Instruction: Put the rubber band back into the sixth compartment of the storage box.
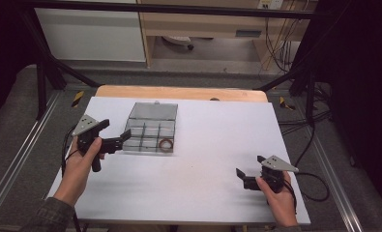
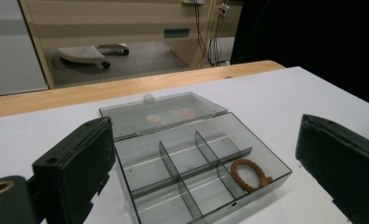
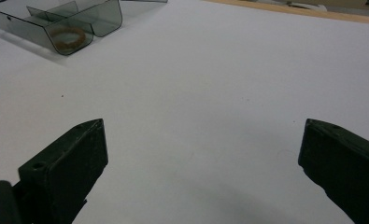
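Both claws wide open, holding nothing. Left claw right at open box; 1 ring inside. Right claw far off. Probably just starting.

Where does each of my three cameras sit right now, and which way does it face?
High view: above the person's side, looking forward and down on the white table; both forearms, left gripper, right gripper.
Left gripper view: between its open jaws, facing the open compartment box close ahead.
Right gripper view: between open jaws, low over bare table.
Shared: all three show the box and the brown ring.
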`<action>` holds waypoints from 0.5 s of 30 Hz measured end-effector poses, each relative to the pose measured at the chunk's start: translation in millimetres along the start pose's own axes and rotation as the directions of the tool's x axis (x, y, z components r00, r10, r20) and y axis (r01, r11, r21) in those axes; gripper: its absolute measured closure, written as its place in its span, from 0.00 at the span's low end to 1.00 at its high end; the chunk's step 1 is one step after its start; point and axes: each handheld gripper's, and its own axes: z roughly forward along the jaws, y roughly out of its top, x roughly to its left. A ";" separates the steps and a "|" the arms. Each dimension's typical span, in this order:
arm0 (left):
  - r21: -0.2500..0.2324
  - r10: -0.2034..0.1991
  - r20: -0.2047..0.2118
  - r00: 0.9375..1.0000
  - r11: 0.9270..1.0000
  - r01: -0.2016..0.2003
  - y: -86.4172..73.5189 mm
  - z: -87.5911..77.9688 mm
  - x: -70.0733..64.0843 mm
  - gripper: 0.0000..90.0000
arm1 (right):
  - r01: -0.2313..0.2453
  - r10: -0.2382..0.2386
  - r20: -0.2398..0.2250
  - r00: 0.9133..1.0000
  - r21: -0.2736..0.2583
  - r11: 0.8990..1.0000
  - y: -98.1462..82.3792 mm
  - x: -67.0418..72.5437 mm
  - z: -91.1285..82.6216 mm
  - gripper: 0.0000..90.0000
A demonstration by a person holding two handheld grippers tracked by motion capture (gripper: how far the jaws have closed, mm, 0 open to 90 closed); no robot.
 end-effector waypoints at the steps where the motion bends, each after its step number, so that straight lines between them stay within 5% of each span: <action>1: -0.002 -0.003 0.000 1.000 1.000 0.003 0.1 -1.3 0.6 0.06 | 0.000 0.000 0.000 1.000 0.000 1.000 0.0 0.0 0.0 0.02; 15: 0.005 -0.015 0.004 1.000 1.000 0.015 -3.3 -21.5 4.2 0.06 | 0.002 -0.002 0.000 1.000 0.006 1.000 -0.4 -0.6 -0.1 0.03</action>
